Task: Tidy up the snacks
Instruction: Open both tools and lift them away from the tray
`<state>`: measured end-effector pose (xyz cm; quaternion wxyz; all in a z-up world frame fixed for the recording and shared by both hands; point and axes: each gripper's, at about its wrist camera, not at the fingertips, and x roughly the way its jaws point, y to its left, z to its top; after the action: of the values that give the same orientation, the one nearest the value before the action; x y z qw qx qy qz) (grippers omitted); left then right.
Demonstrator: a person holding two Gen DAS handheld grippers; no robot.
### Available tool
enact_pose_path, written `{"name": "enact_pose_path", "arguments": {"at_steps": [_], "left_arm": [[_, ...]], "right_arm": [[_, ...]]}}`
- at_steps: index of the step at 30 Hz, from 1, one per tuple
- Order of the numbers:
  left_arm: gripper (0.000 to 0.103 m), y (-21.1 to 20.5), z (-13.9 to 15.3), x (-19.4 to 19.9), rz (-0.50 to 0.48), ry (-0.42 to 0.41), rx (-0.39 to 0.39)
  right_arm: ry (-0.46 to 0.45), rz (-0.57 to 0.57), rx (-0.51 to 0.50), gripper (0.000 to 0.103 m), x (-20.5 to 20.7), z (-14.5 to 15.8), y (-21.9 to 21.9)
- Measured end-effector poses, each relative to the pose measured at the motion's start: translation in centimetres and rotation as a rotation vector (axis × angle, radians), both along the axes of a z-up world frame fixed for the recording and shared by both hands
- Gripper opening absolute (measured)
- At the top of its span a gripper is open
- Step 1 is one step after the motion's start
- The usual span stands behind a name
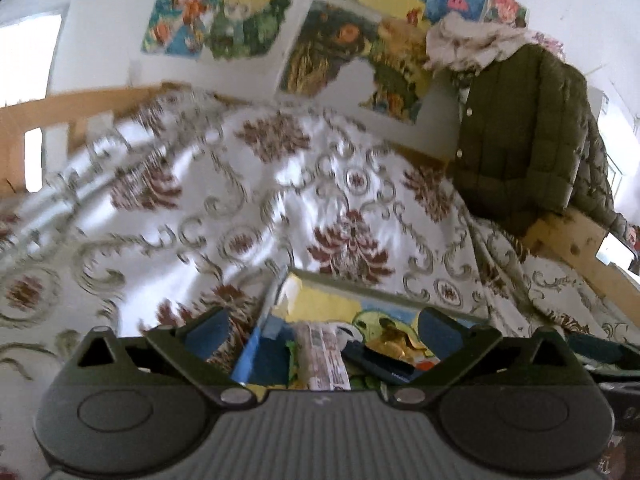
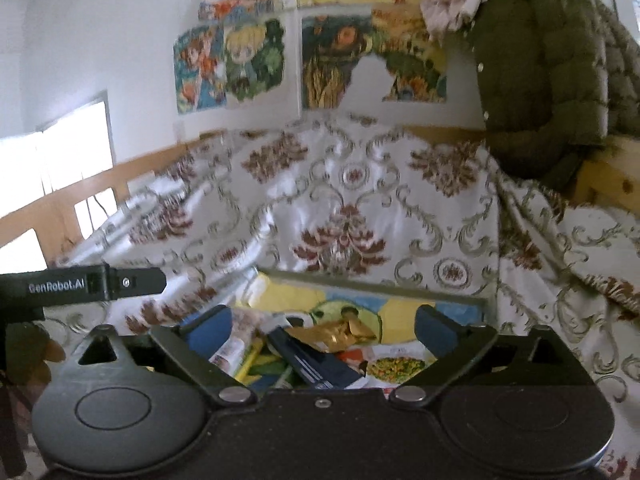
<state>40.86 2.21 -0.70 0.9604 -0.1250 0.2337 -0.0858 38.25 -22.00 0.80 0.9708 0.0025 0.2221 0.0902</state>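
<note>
While both tools (image 1: 324,326) (image 2: 324,326) gape wide and empty, colourful crumpled snack packets (image 2: 340,334) in a cartoon-printed box (image 2: 376,284).

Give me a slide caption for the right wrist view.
Open right gripper above a box of snack packets on a floral cloth.

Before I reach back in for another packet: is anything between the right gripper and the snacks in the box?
Nothing visible stands between. The right gripper is open and empty, and the gold packet and dark blue packet lie uncovered in the box just below its fingertips. The left gripper sits off to the side, clear of that path.
</note>
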Motion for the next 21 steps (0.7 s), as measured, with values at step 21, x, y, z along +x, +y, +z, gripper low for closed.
{"name": "enact_pose_path", "arguments": {"at_steps": [21], "left_arm": [[0.103, 0.2, 3.5, -18.6, 0.021, -0.158, 0.140]], "right_arm": [[-0.108, -0.096, 0.031, 0.102, -17.7, 3.1, -1.9]]}}
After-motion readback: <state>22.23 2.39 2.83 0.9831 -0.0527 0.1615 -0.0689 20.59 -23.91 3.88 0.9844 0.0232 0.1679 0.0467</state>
